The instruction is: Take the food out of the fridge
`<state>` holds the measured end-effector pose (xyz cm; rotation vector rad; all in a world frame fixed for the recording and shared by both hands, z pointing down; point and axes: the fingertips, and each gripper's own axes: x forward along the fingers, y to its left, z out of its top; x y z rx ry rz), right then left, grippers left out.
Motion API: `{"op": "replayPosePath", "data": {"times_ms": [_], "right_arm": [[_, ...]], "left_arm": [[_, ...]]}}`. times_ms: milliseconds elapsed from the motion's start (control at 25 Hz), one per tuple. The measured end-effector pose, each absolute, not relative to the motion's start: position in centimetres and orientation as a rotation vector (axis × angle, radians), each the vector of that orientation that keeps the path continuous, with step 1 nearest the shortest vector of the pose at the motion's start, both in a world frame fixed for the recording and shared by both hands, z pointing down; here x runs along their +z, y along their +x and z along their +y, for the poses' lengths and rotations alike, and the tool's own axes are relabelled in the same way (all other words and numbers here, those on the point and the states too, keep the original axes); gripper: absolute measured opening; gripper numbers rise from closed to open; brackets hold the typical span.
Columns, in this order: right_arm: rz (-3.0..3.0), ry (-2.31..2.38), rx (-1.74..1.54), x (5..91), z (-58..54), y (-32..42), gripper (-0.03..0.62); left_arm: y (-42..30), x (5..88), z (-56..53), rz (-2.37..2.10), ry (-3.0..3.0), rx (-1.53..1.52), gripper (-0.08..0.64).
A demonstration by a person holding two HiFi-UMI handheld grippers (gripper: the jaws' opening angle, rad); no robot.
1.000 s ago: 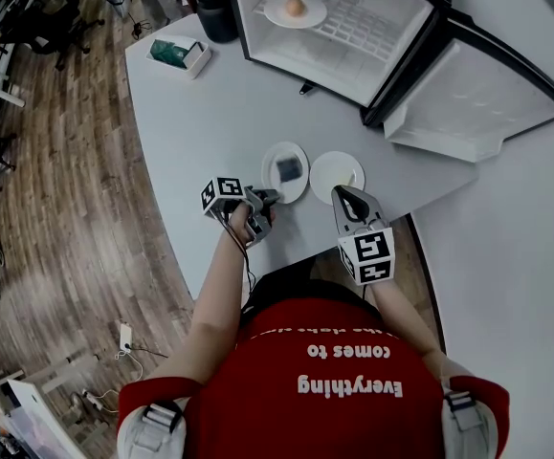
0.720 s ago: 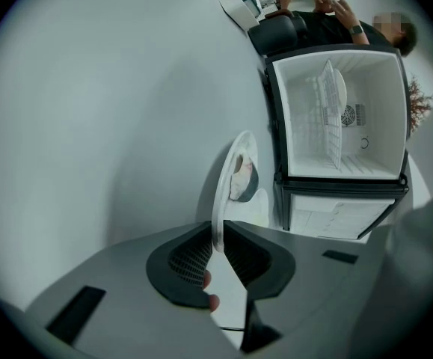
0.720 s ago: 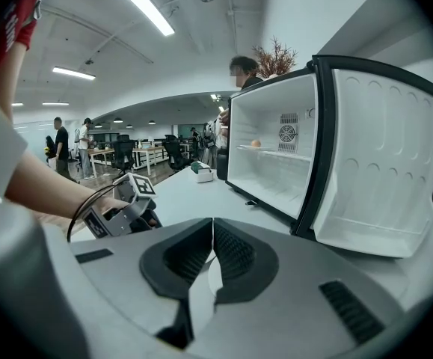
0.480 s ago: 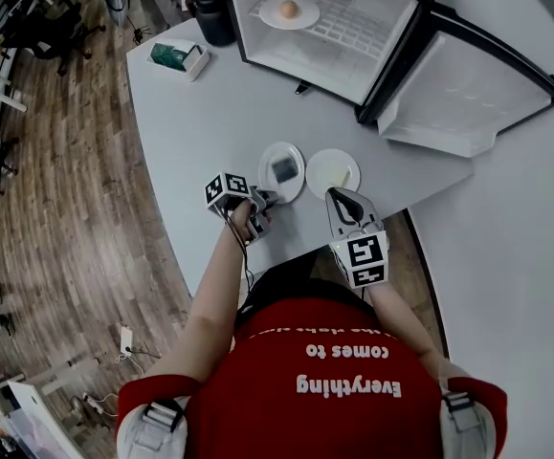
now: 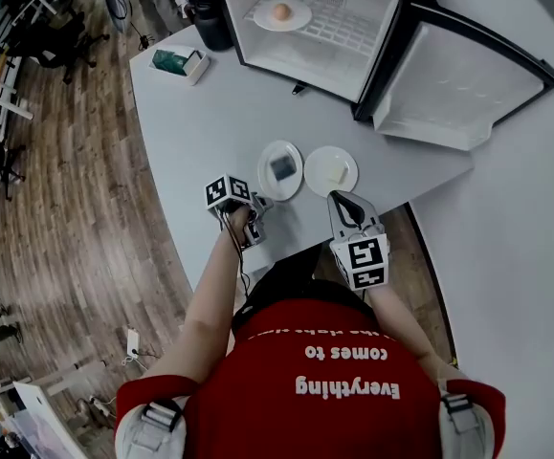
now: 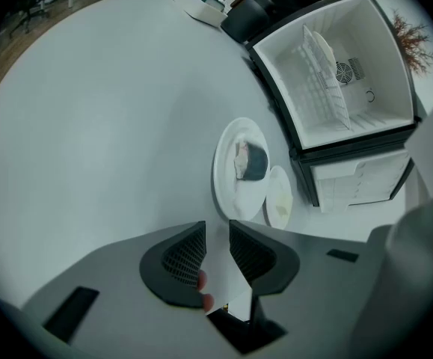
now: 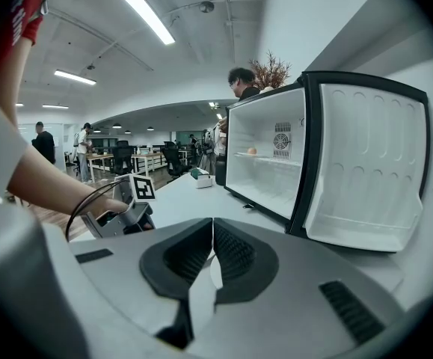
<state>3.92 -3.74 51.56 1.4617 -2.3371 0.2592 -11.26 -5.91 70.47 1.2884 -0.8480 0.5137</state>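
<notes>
The open fridge (image 5: 305, 17) holds a white plate with a round tan food (image 5: 281, 12) on its wire shelf, also visible in the right gripper view (image 7: 252, 152). Two plates sit on the grey table: one with dark food (image 5: 281, 169) (image 6: 251, 161), one with pale food (image 5: 331, 170) (image 6: 279, 197). My left gripper (image 5: 259, 207) (image 6: 217, 226) is just short of the dark-food plate; its jaws have just been opening and stand open with nothing between them. My right gripper (image 5: 339, 196) (image 7: 213, 221) hovers near the pale-food plate, jaws shut and empty.
The fridge door (image 5: 458, 84) swings open to the right. A green and white box (image 5: 179, 60) and a dark container (image 5: 211, 17) stand at the table's far left. The table edge (image 5: 195, 256) runs close to the person's body. People stand in the background.
My left gripper has pulled back from the near rim of the dark-food plate and its jaws have opened. The right gripper has shifted slightly back from the pale-food plate.
</notes>
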Motion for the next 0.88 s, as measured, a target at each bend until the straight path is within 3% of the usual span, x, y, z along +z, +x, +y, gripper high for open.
{"op": "replayPosePath", "data": {"times_ms": [280,400,600,880], "right_arm": [[-2.351,1.471,0.271,51.5,-2.3,4.1,0.015],[-2.361,1.469,0.264,51.2,-1.9,3.9,0.015],[-2.376,1.466,0.261,50.8,-1.1,3.7,0.015],[-2.393,1.503,0.279,50.0,-0.7,4.0,0.015]], "left_arm": [[-12.4,67.2,-5.7,-0.944,1.457,0.503,0.076],[-12.7,62.8,-7.9,-1.089,1.676,0.361,0.011],[-11.0,54.4,-8.5,-1.192,2.046,0.202,0.008],[-7.4,49.4,-6.3,-1.159,2.272,0.298,0.006]]}}
